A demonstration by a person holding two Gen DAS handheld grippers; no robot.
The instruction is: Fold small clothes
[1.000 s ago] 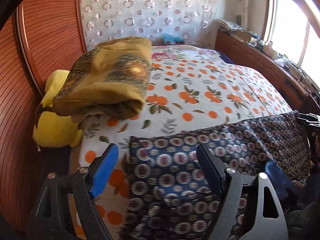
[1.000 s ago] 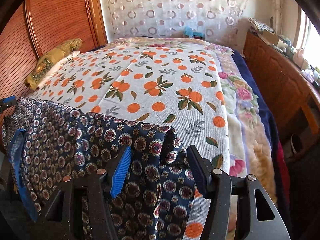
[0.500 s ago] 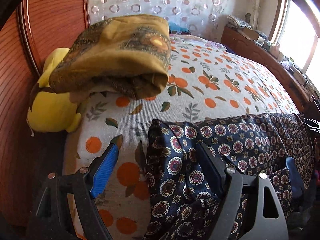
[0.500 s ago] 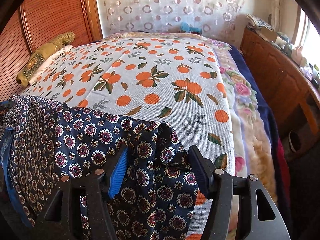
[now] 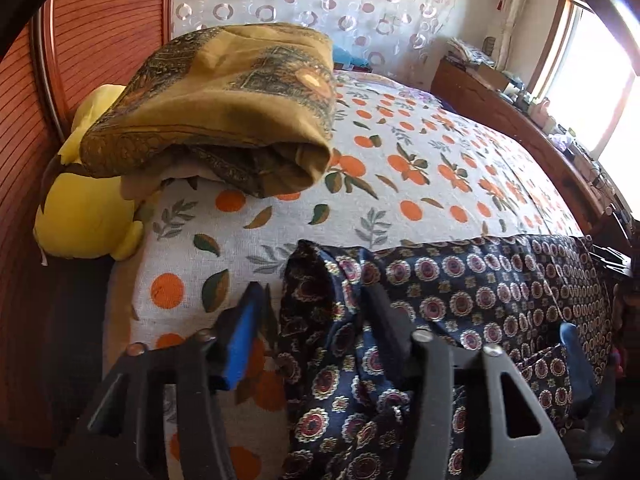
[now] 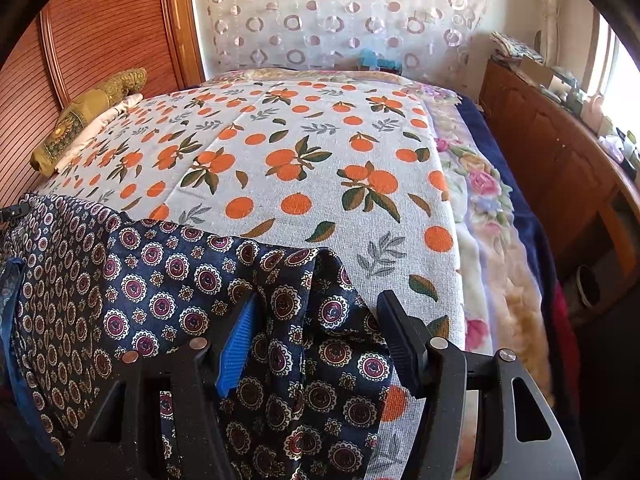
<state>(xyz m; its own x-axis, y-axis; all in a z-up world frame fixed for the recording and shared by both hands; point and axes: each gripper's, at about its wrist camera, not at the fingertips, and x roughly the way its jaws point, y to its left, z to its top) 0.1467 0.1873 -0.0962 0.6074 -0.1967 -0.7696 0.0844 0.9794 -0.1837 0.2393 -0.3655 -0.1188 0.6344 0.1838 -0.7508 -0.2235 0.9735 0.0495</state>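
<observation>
Two views. Left wrist: the left tongs [image 5: 316, 316], angled down at the bed [image 5: 400, 184], have just been closing around a raised corner of the navy patterned garment [image 5: 460, 292], narrower than before. Right wrist: the right tongs [image 6: 320, 316] straddle the garment's [image 6: 180, 272] other bunched corner, half-wide, pads not clearly pressing.

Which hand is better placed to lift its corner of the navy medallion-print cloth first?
Left: the left tool has just been closing around a bunched corner of the navy medallion-print cloth; the right tool straddles its corner loosely.
</observation>
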